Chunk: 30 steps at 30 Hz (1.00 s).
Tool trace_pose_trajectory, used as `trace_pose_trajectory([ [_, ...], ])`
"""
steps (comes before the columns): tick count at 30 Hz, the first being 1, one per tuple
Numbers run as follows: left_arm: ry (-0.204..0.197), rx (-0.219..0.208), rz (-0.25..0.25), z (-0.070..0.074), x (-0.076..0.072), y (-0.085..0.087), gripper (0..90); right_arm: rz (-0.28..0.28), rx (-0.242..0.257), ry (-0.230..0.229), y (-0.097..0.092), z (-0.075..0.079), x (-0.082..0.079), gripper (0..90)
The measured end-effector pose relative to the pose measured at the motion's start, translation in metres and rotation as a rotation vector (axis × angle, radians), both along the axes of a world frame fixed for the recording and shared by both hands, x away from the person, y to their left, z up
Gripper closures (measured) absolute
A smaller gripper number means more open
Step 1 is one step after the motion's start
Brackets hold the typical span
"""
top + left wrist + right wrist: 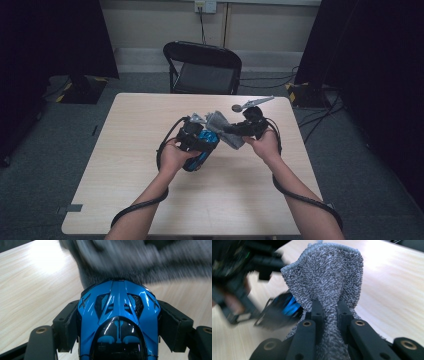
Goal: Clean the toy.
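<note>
Gripping a blue toy car between both pads at frame centre, left gripper, right gripper clamped tight on a grey cloth, cloth at centre just right of the car, above the wooden table.

Left gripper is clamping a blue toy car above the table; right gripper is pinching a grey cloth against the car's front end.
</note>
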<state>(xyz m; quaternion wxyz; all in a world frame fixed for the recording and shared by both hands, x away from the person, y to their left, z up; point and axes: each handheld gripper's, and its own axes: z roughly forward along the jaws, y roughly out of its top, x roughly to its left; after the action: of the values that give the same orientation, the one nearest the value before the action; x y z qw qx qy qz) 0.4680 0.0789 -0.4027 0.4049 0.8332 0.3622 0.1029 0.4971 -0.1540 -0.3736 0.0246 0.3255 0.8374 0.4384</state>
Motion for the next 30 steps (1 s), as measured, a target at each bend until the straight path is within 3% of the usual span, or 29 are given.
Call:
trace_pose_trajectory([
  [2,0.002,0.001,0.017,0.001,0.004,0.005,26.4,0.025,-0.023,0.000,0.005,-0.006,-0.005,81.0],
  [5,-0.003,0.017,0.037,0.004,0.008,0.014,26.5,0.055,-0.012,0.012,0.005,-0.014,-0.010,81.0],
  [7,-0.005,0.002,0.061,0.005,0.010,0.019,26.4,0.060,-0.006,0.019,0.002,-0.018,-0.013,81.0],
  [9,0.000,-0.015,0.063,0.007,0.010,0.024,26.4,0.007,-0.007,0.020,-0.008,-0.024,-0.013,81.0],
  [13,-0.035,-0.008,0.047,0.011,0.008,0.019,26.4,-0.073,0.044,0.028,-0.022,-0.026,-0.007,81.0],
  [15,-0.036,-0.023,0.041,0.013,0.011,0.015,26.4,-0.043,0.057,0.039,-0.012,-0.026,-0.008,80.9],
  [19,-0.038,-0.030,0.044,0.016,0.017,0.010,26.4,0.034,0.011,0.037,0.017,-0.029,-0.018,80.8],
  [24,-0.048,-0.016,0.040,0.019,0.016,0.009,26.4,0.042,0.024,0.067,0.022,-0.038,-0.022,80.8],
  [27,-0.043,-0.054,0.045,0.022,0.017,0.006,26.4,0.065,-0.013,0.076,0.027,-0.046,-0.029,80.8],
  [30,-0.050,-0.064,0.035,0.028,0.017,0.000,26.4,0.099,-0.026,0.083,0.034,-0.053,-0.036,80.8],
])
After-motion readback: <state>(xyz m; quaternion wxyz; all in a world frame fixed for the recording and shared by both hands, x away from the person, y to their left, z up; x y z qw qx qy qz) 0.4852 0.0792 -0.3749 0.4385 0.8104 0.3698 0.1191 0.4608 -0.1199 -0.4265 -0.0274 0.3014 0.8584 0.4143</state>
